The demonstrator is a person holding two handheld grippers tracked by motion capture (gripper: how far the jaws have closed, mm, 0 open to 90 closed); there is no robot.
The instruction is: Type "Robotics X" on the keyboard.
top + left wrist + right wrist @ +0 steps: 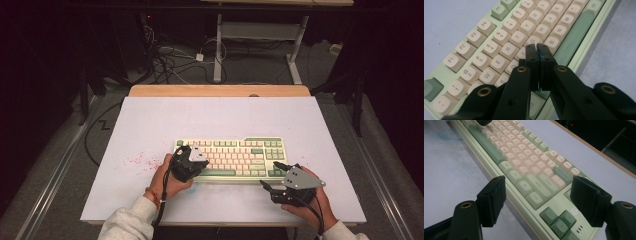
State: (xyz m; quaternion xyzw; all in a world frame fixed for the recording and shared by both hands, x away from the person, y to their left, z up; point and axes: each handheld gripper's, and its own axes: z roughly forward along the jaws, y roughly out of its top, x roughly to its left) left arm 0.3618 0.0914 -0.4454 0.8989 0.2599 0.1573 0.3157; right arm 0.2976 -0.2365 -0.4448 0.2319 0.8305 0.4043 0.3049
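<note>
One pale green keyboard with cream keycaps (232, 159), near-centre of the white bench (150, 120), long axis running left-right across it. Two tongs. Left tongs (535, 47) closed, empty, tips over the F/G keys; can't tell if touching. Right tongs (537, 195) wide open, holding nothing, jaws straddling the keyboard's right end near the arrow keys.

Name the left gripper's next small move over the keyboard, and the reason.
Probably a short dip to press a key: the left gripper is shut, its tips poised over the keyboard around F and G. Contact cannot be told. The right gripper is open at the keyboard's right end.
</note>
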